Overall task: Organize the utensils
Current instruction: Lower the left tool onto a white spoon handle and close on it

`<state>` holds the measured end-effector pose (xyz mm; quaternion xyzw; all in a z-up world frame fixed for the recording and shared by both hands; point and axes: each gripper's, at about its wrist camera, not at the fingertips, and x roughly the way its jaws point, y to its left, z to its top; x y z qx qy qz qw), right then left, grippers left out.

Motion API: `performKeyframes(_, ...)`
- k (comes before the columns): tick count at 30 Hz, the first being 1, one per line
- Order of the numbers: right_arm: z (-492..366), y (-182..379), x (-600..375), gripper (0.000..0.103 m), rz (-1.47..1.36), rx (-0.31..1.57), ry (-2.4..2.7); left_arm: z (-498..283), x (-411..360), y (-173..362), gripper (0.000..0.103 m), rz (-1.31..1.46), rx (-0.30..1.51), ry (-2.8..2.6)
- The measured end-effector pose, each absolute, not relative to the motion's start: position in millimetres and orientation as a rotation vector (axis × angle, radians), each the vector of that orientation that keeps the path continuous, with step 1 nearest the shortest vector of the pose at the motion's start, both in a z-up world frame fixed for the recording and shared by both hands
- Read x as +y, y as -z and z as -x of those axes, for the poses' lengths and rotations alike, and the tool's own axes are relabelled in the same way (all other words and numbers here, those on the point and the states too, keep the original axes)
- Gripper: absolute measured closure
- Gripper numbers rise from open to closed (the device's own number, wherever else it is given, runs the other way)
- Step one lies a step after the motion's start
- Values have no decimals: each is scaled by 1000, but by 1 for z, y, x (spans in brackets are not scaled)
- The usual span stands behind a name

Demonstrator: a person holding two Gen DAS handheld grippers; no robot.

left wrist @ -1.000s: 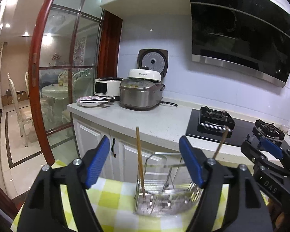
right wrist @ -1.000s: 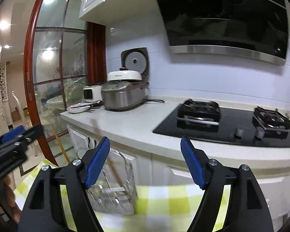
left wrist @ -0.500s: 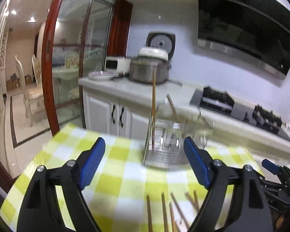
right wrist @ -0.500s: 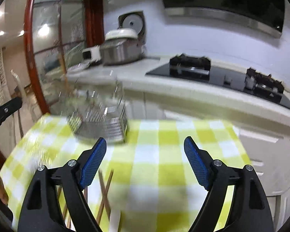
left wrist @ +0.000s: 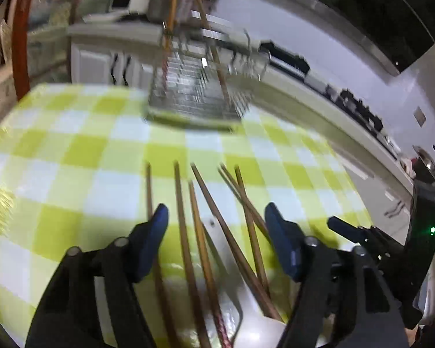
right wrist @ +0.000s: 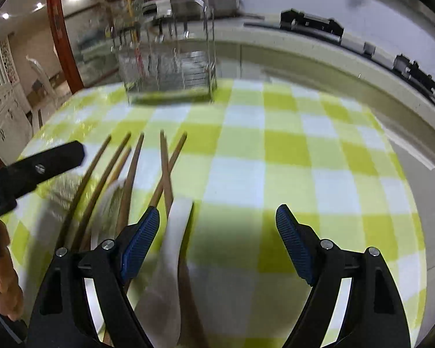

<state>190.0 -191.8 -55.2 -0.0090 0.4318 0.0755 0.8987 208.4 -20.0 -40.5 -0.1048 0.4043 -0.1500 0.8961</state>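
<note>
Left claw (left wrist: 216, 217) low over the chopsticks (left wrist: 206, 249), jaws closing, several sticks lying between the pads but none pinched yet. Right claw (right wrist: 217, 223) just right of the same bundle, spread wide, nothing in it; a white spoon (right wrist: 174, 232) lies between its fingers, untouched. The chopsticks fan out across a white plate (left wrist: 258, 330), near ends on it, tips running onto the checked surface (right wrist: 275, 174). Judgement: thin, stiff, light wood, smooth enough to roll or skate; take one mid-shaft, where it lifts clear of the plate's rim, and squeeze square so it won't twist. Beyond the chopsticks, well apart, stands the wire rack (left wrist: 194, 92) with two sticks (left wrist: 171, 14) upright in it already. Kitchen counter (right wrist: 304, 46) behind the rack.
</note>
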Motion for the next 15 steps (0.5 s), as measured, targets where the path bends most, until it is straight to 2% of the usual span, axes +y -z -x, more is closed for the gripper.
performKeyframes(1,-189,58,-190,26,19,908,-165,-209,-24,44,54,215,857,330)
performKeyframes(4,-189,61,-185,30,29,929,-177,-212,-33,52,64,201,896,349)
performKeyframes(13,-194,68,-181,47,35,982,-203,-228,-40,75,73,222,994,346)
performKeyframes(15,-195,69,-180,48,31,988,-203,-229,-41,75,74,221,1003,351)
